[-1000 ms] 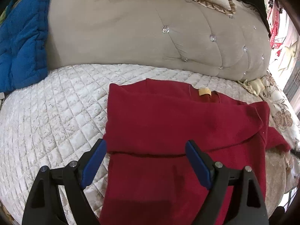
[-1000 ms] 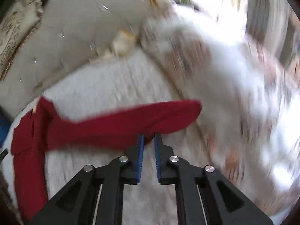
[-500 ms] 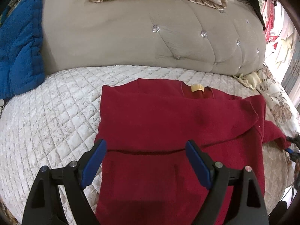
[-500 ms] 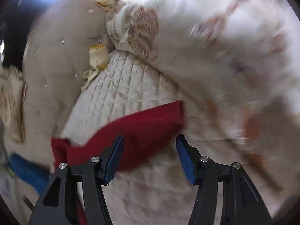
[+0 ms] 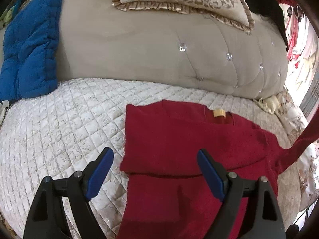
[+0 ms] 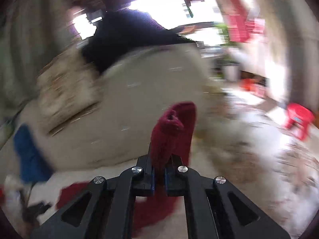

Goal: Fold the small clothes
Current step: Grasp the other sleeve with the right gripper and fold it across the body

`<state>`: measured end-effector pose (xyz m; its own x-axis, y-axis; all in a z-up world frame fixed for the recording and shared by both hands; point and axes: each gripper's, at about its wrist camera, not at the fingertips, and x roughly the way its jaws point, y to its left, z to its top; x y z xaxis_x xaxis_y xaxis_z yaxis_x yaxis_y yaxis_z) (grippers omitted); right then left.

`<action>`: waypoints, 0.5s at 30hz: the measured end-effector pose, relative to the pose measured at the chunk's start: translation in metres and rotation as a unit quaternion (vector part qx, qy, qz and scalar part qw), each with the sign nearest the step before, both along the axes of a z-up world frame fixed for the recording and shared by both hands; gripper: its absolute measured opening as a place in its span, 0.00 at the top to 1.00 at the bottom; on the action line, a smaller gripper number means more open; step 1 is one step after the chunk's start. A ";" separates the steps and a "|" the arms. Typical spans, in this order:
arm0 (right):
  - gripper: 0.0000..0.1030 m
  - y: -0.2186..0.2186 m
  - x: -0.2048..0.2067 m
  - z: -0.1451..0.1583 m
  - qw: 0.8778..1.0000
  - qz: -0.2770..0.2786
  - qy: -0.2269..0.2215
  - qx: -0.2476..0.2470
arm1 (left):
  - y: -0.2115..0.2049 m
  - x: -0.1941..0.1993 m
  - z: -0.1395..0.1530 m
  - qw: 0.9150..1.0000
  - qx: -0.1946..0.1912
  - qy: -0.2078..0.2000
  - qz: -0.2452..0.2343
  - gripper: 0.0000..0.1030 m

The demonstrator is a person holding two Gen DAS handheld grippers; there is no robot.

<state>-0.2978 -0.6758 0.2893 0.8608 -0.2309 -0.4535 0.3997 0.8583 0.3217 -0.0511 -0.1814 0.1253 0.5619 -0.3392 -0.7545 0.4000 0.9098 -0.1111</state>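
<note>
Quilted bed [image 5: 59,131] carries a red sweater [image 5: 179,139]; right hand-held gripper [image 6: 159,177] clenches its lifted sleeve [image 6: 171,131], left hand-held gripper [image 5: 155,173] hovers released; tugging may undo the fold

Both grippers I'm running look like the same build. Left gripper [image 5: 155,171]: two matte black plastic arms, each with an elongated triangular cutout near the base, two round silver screw heads on top of each arm, and a blue pad with a finely ridged edge on the inner face of each finger [image 5: 100,174]. Right gripper [image 6: 159,176]: same black arms with the same slotted cutouts, four silver screw heads across the top, thin blue pad edges just visible on the inner faces. No cables, labels or markings visible on either one from my feeds.
</note>
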 end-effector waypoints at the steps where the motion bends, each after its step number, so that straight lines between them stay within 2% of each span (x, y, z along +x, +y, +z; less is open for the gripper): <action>1: 1.00 0.019 0.019 0.001 0.999 0.038 -0.002 0.003 | 0.001 0.001 0.001 1.000 -0.003 0.000 0.001 0.13; 4: 1.00 0.085 0.089 -0.007 0.987 0.157 0.010 0.026 | 0.007 0.005 0.006 1.000 -0.007 -0.005 0.002 0.13; 6: 1.00 0.133 0.139 -0.024 0.970 0.235 0.025 0.054 | 0.014 0.009 0.009 1.000 -0.011 -0.010 0.004 0.13; 8: 1.00 0.188 0.184 -0.049 0.953 0.294 0.046 0.059 | 0.023 0.016 0.010 1.000 -0.021 -0.012 0.009 0.13; 11: 1.00 0.256 0.234 -0.091 0.931 0.349 0.072 0.081 | 0.038 0.028 0.006 0.999 -0.037 -0.003 0.021 0.14; 14: 1.00 0.304 0.272 -0.143 0.915 0.370 0.106 0.118 | 0.048 0.039 0.000 0.998 -0.049 0.003 0.030 0.14; 15: 0.84 0.314 0.282 -0.160 0.907 0.379 0.129 0.133 | 0.050 0.042 -0.002 0.998 -0.052 0.005 0.029 0.14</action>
<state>-0.0160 -0.3621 0.1296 0.5843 0.5286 -0.6157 -0.1806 0.8244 0.5364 -0.0094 -0.1317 0.1237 0.5753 -0.3835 -0.7225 0.3459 0.9145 -0.2100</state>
